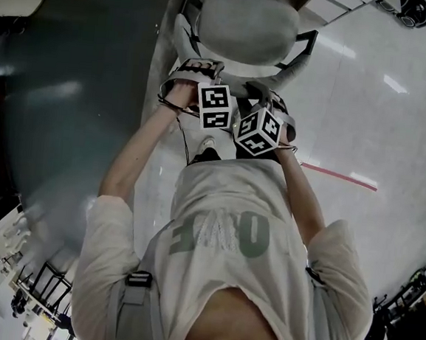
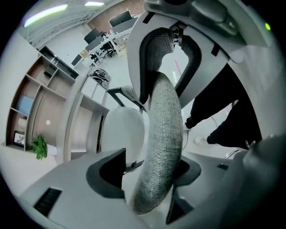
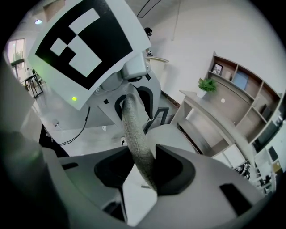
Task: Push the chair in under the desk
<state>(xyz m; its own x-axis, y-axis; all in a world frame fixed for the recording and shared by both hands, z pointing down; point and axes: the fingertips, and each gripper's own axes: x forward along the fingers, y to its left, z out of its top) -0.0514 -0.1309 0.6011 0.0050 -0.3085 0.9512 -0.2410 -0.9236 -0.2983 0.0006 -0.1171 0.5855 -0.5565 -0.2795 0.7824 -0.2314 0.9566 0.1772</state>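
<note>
The office chair's grey seat (image 1: 244, 24) lies at the top of the head view, beside the edge of the dark desk top (image 1: 80, 80). Both grippers sit side by side on the top of its backrest. The backrest's grey fabric rim (image 2: 165, 116) runs between the jaws of my left gripper (image 2: 149, 172) (image 1: 198, 69); it lies near the right pad, with a clear gap at the left pad, so the jaws stand open. In my right gripper (image 3: 143, 167) (image 1: 270, 95) the same rim (image 3: 134, 125) lies against the right pad, with a gap on the left side.
A red strip (image 1: 338, 175) crosses the glossy floor to the right of the chair. Wall shelves with a small plant (image 3: 208, 84) stand beyond the chair. The person's black trousers (image 2: 223, 112) and a shoe are close behind the backrest. A cable trails on the floor (image 3: 73, 134).
</note>
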